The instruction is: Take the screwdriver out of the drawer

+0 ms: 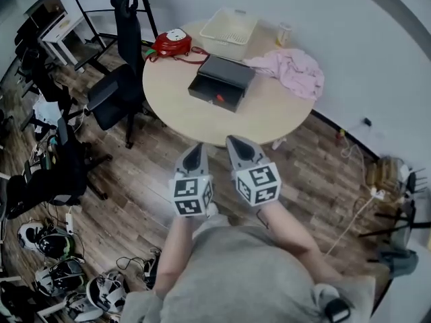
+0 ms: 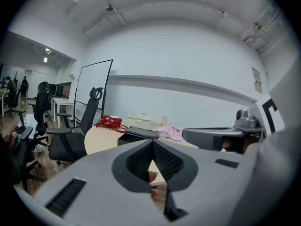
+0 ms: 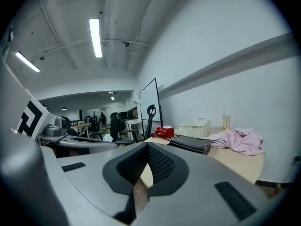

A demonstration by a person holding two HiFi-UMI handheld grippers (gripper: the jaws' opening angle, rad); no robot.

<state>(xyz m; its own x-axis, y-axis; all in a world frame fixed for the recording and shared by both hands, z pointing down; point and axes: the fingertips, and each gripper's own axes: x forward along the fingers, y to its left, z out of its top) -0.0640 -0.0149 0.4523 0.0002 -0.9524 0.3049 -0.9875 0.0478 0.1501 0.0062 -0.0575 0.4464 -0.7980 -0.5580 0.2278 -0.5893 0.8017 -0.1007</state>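
Note:
A dark grey drawer box (image 1: 225, 73) sits in the middle of the round table (image 1: 175, 106), and its drawer seems pulled out toward me. A small red-handled thing (image 1: 219, 99) lies at the drawer's front; it is too small to tell whether it is the screwdriver. My left gripper (image 1: 196, 148) and right gripper (image 1: 234, 140) hover side by side short of the table's near edge, both shut and empty, pointing at the box. The box (image 2: 138, 133) shows beyond the left gripper (image 2: 153, 141) in its view. In the right gripper view the box (image 3: 190, 143) lies beyond the right gripper (image 3: 147, 146).
On the table are a red cable reel (image 1: 173, 42), a white basket (image 1: 230, 25), a pink cloth (image 1: 291, 70) and a small cup (image 1: 283, 33). A black office chair (image 1: 116, 86) stands at the table's left. Headsets and cables (image 1: 64, 274) litter the floor at left.

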